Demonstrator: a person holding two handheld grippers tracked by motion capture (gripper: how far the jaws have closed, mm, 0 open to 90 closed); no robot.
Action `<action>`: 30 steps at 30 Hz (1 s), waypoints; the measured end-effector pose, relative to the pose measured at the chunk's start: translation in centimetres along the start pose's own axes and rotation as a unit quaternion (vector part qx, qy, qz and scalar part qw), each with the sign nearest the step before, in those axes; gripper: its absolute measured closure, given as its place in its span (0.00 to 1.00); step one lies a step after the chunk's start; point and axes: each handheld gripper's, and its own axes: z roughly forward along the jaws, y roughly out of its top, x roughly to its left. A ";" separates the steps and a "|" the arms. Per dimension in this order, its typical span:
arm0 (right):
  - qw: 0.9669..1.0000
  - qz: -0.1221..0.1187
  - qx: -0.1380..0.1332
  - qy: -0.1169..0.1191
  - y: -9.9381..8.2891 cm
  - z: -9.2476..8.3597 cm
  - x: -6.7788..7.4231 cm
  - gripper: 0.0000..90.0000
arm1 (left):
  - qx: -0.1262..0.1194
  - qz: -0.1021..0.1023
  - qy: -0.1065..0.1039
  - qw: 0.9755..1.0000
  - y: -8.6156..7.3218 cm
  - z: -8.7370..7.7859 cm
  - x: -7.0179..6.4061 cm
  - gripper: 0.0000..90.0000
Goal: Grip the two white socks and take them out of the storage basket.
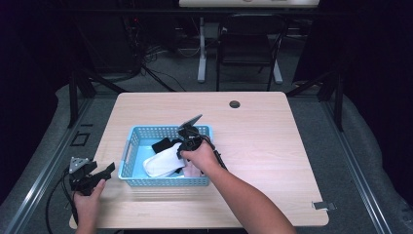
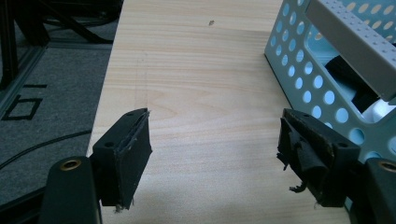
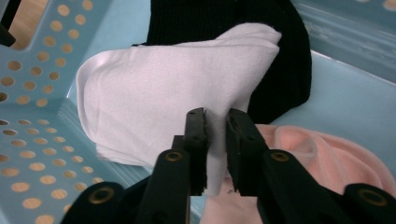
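A white sock (image 3: 173,93) lies in the light blue perforated basket (image 1: 146,132) mid-table, over a black garment (image 3: 280,60) and beside a pink one (image 3: 322,158). My right gripper (image 3: 215,126) pinches a fold of the sock's edge between its jaws. My left gripper (image 2: 215,149) rests on the wooden table (image 2: 201,70) just left of the basket, jaws spread wide on nothing.

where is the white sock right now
The white sock lies inside the blue basket near the table's front left in the high view, on a black sock and beside a pink one, with the right tongs pinching its edge.
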 end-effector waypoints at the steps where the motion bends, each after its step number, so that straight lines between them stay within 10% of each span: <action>1: 1.000 -0.008 -0.001 0.000 0.0 -0.2 0.2 0.93 | 0.000 0.000 0.000 1.000 0.0 0.0 0.0 0.28; 7: 0.995 -0.067 -0.077 0.005 -0.8 -1.6 2.5 0.97 | 0.000 0.001 0.000 1.000 0.0 0.0 0.0 0.28; 15: 0.968 -0.180 -0.172 -0.042 -2.2 -4.2 5.3 0.97 | 0.002 0.000 0.001 1.000 0.0 0.0 0.0 0.28; 27: 0.932 -0.230 -0.277 -0.040 -4.4 -8.2 6.8 0.98 | 0.002 0.000 0.003 1.000 0.0 0.0 0.0 0.28; 30: 0.929 -0.223 -0.292 -0.034 -5.0 -9.6 6.5 0.98 | 0.004 0.003 0.004 1.000 -0.1 0.0 0.0 0.28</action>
